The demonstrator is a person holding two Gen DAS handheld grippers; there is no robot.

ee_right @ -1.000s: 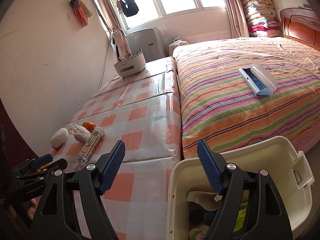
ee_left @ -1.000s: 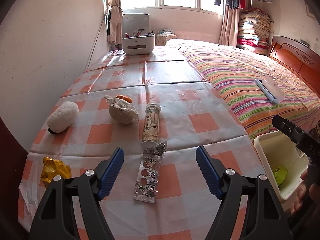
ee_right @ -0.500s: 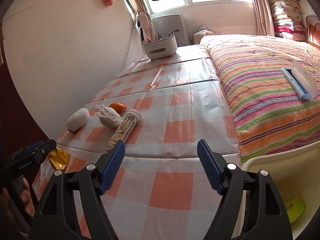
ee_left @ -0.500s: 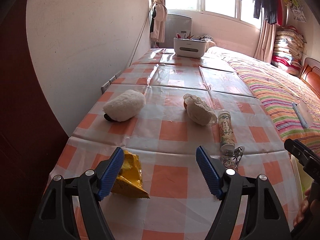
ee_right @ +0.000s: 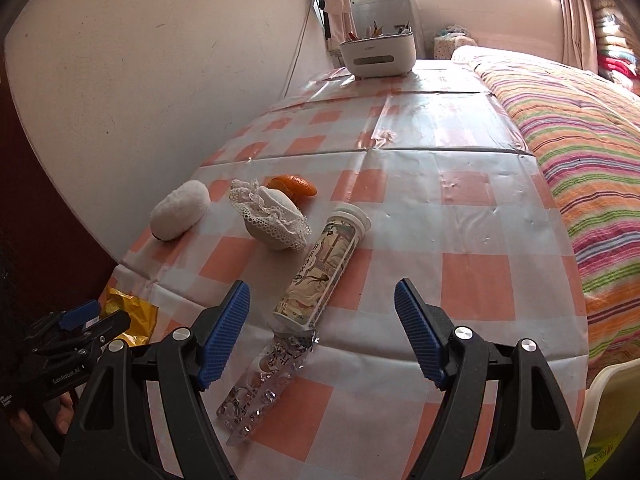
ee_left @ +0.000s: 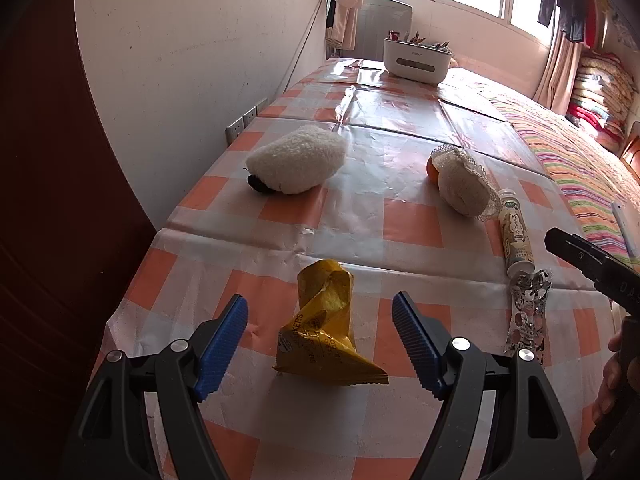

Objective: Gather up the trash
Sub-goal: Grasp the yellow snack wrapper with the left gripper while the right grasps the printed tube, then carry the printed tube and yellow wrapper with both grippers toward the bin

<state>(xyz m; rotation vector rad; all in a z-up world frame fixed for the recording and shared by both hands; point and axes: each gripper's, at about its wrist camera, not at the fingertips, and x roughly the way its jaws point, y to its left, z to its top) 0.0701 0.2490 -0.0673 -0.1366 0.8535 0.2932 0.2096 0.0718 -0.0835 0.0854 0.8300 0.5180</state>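
My left gripper (ee_left: pixel 320 328) stands wide, holding nothing, and the crumpled yellow wrapper (ee_left: pixel 326 334) lies right between its blue pads (ee_left: pixel 222 346), touching neither as far as I can see. That looks to me like the step in hand: pinch this wrapper and carry it off. To do it well, I would come down until the pad tips nearly meet the checked tablecloth (ee_left: pixel 412 224), keep the raised, folded part of the wrapper centred, and close on that bunch, not on the flat tail nearest me, which would likely slip out. The cloth is glossy plastic with creases, so I would avoid scraping it and catching a fold.

My right gripper (ee_right: pixel 322 336) is spread just as wide and empty. Between its pads, a little toward the left one, lies the silvery blister pack (ee_right: pixel 266 380), and just ahead, touching the pack's torn end, the printed tube (ee_right: pixel 322 268) lies on its side, cap pointing away. The tube is round and may roll, so I'd take the pack without nudging it.

Farther ahead are a lace-edged cloth bundle (ee_right: pixel 272 216) with orange peel (ee_right: pixel 294 186) beside it, and a white fluffy object (ee_right: pixel 180 210) off to the left. A pale bin (ee_right: pixel 608 412) shows at my right gripper's right edge, beside the table.
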